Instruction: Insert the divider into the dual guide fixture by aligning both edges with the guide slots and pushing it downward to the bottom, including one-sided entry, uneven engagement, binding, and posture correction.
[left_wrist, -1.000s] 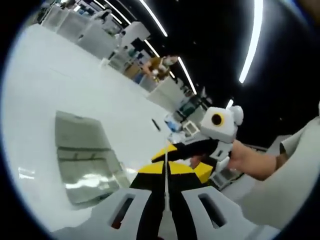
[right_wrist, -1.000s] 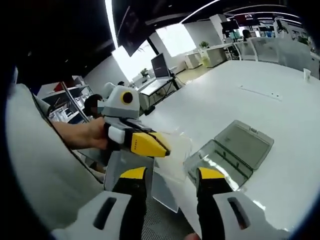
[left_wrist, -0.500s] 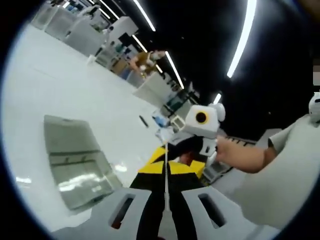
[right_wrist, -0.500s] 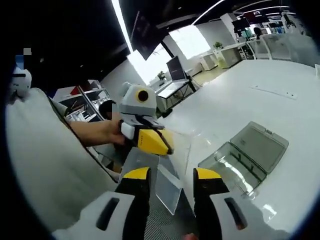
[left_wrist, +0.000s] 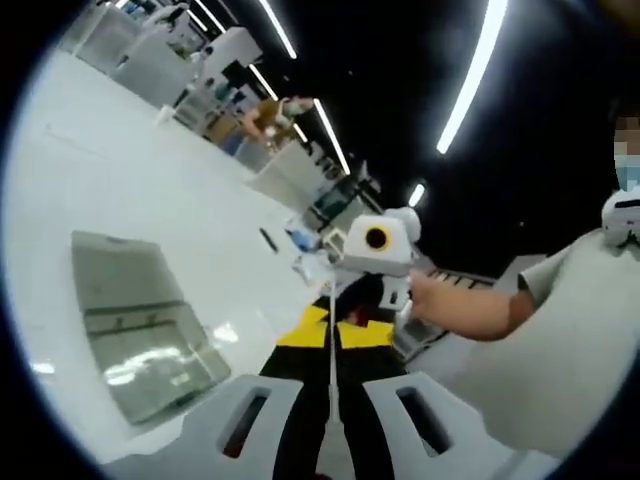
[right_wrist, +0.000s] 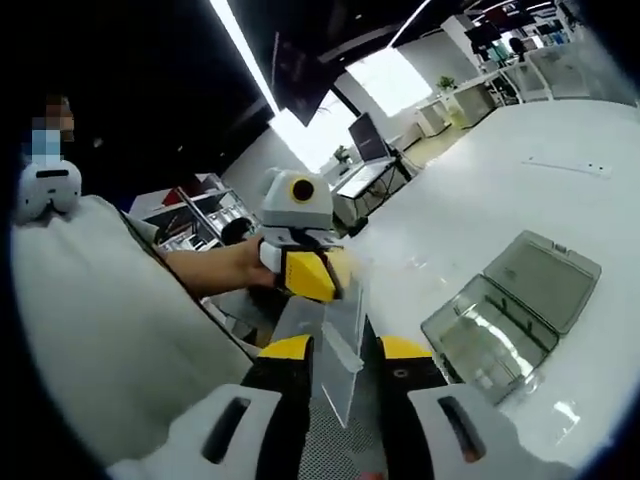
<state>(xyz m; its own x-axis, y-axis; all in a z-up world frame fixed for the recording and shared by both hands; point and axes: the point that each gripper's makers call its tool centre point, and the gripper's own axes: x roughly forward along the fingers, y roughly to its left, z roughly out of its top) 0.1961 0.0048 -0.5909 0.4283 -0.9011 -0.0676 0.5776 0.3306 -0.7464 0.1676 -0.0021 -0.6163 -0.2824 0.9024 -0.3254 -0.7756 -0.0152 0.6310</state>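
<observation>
The divider (right_wrist: 335, 340) is a thin clear plate held in the air. In the left gripper view it shows edge-on as a pale line (left_wrist: 331, 350) running up between my left gripper's jaws. My left gripper (left_wrist: 331, 335) is shut on it; in the right gripper view it (right_wrist: 335, 290) pinches the plate's upper edge. My right gripper (right_wrist: 345, 350) is open, its yellow-tipped jaws standing on either side of the plate's lower part. It also appears in the left gripper view (left_wrist: 362, 305). The clear guide fixture (left_wrist: 130, 340) (right_wrist: 510, 315), a box with its lid open, lies on the white table, apart from both grippers.
The white table (right_wrist: 520, 190) (left_wrist: 120, 180) stretches wide around the fixture. A person's hand (left_wrist: 450, 305) and pale sleeve (right_wrist: 110, 330) (left_wrist: 560, 340) are close beside the grippers. Desks, monitors and a seated person (left_wrist: 270, 112) are far behind.
My right gripper's jaws have drawn closer together around the divider over the last second. Both grippers have come nearer each other; the left still holds the plate.
</observation>
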